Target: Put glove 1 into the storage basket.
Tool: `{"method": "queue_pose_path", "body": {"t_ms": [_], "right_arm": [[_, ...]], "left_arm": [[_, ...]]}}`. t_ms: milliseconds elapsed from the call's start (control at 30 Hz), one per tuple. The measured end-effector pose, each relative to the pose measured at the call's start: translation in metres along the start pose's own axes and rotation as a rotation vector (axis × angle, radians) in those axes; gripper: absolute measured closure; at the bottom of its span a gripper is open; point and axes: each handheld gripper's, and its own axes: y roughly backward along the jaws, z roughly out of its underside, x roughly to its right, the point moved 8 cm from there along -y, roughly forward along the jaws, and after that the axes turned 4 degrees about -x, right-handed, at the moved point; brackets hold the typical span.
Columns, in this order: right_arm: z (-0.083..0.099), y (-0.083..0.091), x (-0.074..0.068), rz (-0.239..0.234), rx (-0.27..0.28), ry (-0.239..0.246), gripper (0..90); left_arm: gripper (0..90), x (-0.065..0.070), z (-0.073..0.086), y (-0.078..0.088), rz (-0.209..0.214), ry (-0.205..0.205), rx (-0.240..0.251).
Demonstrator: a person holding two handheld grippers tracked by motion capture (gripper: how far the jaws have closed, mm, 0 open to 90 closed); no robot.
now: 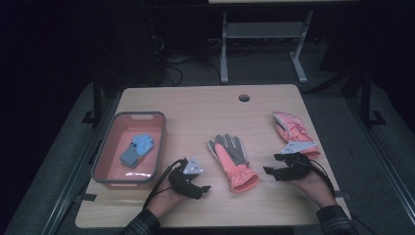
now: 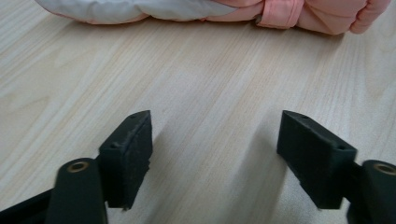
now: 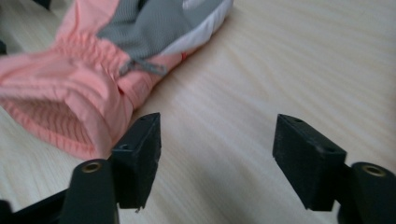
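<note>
While a blue glove (image 1: 138, 148) already lies in the bin (image 1: 103, 152) near the worktop's left edge, both pink gloves (image 1: 231, 160) (image 1: 292, 131) remain out; left claw (image 1: 204, 189) and right claw (image 1: 268, 171) are released, empty.

1. Pink-and-grey glove (image 1: 232, 160): lies flat at the middle of the table (image 1: 195, 105), grey palm side up, fingers spread and pointing away, ribbed pink cuff nearest, opening gaping slightly (image 3: 70, 116).
2. Same glove seen side-on along the far edge of the left gripper view (image 2: 210, 11): puffy pink fabric, white panel, small strap.
3. Second pink glove (image 1: 292, 132): lies near the right edge, pink back up, well apart from the first.
</note>
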Motion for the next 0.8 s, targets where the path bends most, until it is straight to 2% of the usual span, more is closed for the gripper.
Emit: {"method": "queue_pose_path", "body": {"t_ms": [33, 67, 133, 433, 467, 667, 800], "right_arm": [[-0.003, 0.002, 0.0, 0.0, 0.011, -0.006, 34.6], [-0.006, 0.004, 0.0, -0.003, 0.017, -0.017, 35.9], [-0.01, 0.006, 0.002, -0.005, 0.021, -0.037, 39.4], [-0.023, 0.01, 0.015, 0.011, 0.028, -0.064, 41.9], [-0.024, 0.012, 0.018, 0.017, 0.029, -0.058, 41.7], [-0.034, 0.02, 0.037, 0.034, 0.065, -0.108, 41.5], [-0.039, 0.023, 0.051, 0.06, 0.08, -0.121, 40.8]], "left_arm": [[21.0, -0.001, 0.001, -0.001, -0.006, 0.002, 0.018], [17.2, -0.001, 0.002, -0.002, 0.008, 0.015, 0.033], [13.7, -0.002, 0.004, -0.003, 0.014, 0.017, 0.066], [13.4, -0.002, 0.004, -0.003, 0.016, 0.014, 0.069], [13.4, -0.002, 0.004, -0.003, 0.016, 0.014, 0.069], [13.4, -0.001, 0.004, -0.003, 0.018, 0.017, 0.068], [13.4, -0.001, 0.004, -0.003, 0.019, 0.017, 0.069]]}}
